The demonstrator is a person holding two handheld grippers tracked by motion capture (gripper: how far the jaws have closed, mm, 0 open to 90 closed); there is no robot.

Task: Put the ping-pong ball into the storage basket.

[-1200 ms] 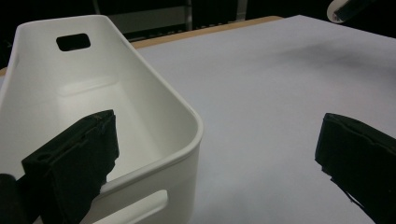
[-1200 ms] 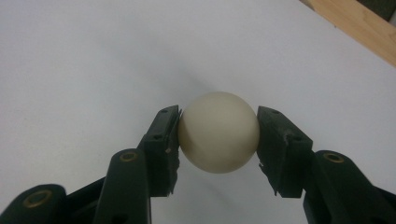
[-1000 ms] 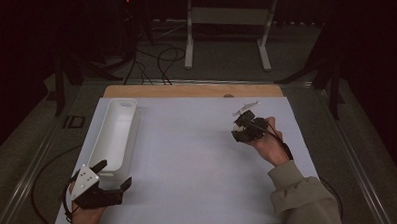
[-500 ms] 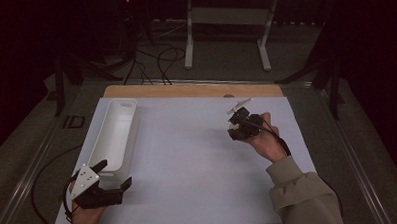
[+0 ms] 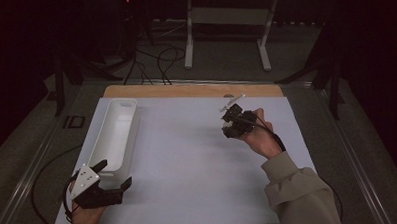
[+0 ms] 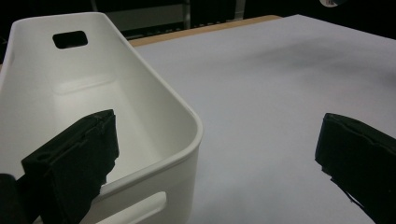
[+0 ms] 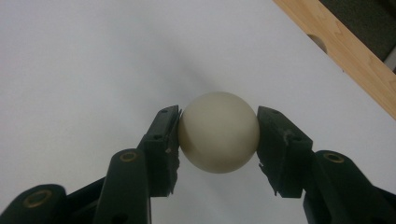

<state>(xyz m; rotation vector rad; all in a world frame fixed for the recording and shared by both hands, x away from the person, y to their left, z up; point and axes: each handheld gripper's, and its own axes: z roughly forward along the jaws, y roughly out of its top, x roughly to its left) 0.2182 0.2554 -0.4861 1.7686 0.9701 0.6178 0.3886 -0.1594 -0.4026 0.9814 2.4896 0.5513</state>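
A cream-white ball [image 7: 218, 131] is clamped between the two black jaws of my right gripper [image 7: 218, 135], held above the white table sheet. In the high view that gripper [image 5: 232, 122] hovers right of centre, near the far edge. My left gripper [image 5: 110, 177] rests at the near left corner, open, its jaws straddling the near right corner of a long white bin [image 5: 115, 132]. In the left gripper view the bin [image 6: 154, 116] is empty, one jaw lies over its inside and the other over the sheet.
A white sheet [image 5: 188, 162] covers the table, with a wooden strip [image 5: 190, 90] along the far side. Beyond the table stand a white metal frame [image 5: 228, 21] and cables on the dark floor.
My right gripper has moved a little to the left and slightly farther away with the ball held in it. The left gripper has stayed put.
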